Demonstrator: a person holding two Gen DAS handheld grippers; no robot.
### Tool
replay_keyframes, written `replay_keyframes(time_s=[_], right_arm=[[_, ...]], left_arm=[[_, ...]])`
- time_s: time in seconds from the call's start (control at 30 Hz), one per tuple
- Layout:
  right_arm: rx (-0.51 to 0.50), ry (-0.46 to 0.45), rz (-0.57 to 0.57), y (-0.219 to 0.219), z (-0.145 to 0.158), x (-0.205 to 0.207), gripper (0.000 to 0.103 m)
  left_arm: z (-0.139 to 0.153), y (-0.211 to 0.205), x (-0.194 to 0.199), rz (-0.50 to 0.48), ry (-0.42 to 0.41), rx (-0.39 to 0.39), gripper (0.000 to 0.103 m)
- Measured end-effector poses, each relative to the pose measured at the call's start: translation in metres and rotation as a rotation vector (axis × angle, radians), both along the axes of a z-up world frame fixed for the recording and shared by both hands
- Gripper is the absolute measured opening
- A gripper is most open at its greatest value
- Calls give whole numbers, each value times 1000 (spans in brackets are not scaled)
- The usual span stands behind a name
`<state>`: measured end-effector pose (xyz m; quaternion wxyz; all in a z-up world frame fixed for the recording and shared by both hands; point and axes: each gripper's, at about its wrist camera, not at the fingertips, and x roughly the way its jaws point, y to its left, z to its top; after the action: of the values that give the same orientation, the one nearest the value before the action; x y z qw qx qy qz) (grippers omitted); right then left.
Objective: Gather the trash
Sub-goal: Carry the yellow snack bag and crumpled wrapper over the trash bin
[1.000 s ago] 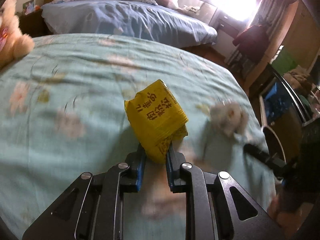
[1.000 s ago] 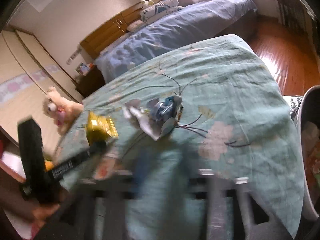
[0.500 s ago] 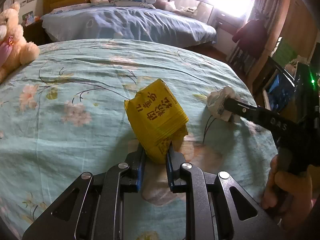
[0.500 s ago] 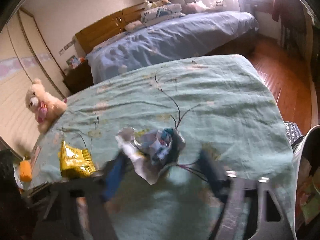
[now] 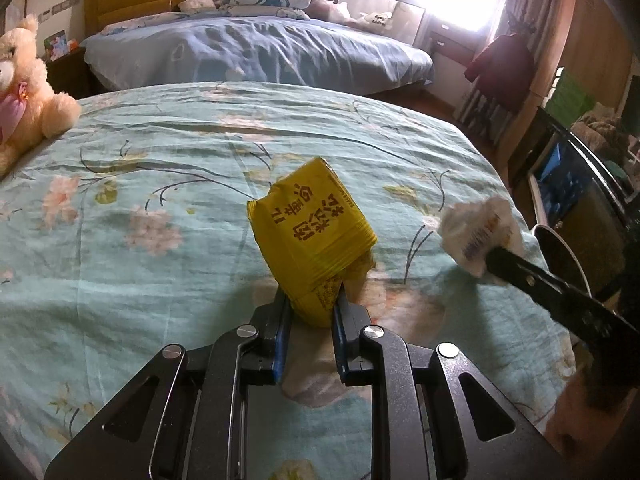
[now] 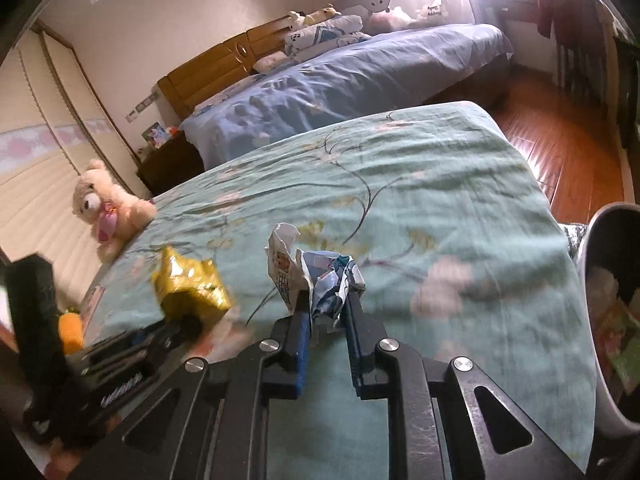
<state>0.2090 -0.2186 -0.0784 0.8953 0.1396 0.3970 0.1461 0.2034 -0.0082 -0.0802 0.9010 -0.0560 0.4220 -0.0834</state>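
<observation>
Bedroom scene: teal floral bedspread [image 5: 160,184] fills the near ground, a second bed with a blue cover [image 5: 256,52] lies beyond it, bright window glare at far right. Left gripper [image 5: 310,310] has its jaws nearly together, clamped on the lower corner of a yellow snack wrapper [image 5: 312,232]; the wrapper sticks up and forward from the fingertips, above the bedspread. Right gripper [image 6: 326,312] has its jaws closing on a crumpled white-and-blue paper wad [image 6: 316,276], which sits between the blue pads and pokes up past them. In the left wrist view the same wad [image 5: 478,236] shows at the tip of the right gripper, off to the right of the yellow wrapper and well apart from it. In the right wrist view the yellow wrapper [image 6: 192,286] is to the left of the wad. Round grey bin [image 6: 600,320] stands at the right edge beside the bed, with scraps inside. Cream teddy bear [image 6: 108,208] sits far left on the bedspread.
</observation>
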Motion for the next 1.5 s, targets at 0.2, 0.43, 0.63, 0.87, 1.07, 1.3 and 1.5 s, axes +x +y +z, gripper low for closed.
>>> replay_keyframes(time_s=[0.2, 0.43, 0.63, 0.87, 1.07, 1.3, 1.5], right_arm=[[22, -9, -8, -10, 6, -23, 16], [37, -30, -25, -20, 12, -41, 16], [51, -36, -46, -31, 12, -54, 16], [58, -45, -63, -42, 13, -67, 16], [65, -40, -81, -53, 10, -77, 16], [70, -39, -113, -69, 9, -85, 16], [68, -32, -153, -88, 8, -92, 16]], left_arm=[[3, -13, -20, -16, 0, -3, 17], [10, -38, -41, -63, -23, 28, 17], [18, -53, -54, -91, -50, 58, 17], [22, -66, -64, -118, -67, 83, 17], [25, -78, -70, -141, -76, 94, 17], [25, -89, -74, -169, -76, 98, 17], [24, -105, -73, -218, -58, 72, 17]])
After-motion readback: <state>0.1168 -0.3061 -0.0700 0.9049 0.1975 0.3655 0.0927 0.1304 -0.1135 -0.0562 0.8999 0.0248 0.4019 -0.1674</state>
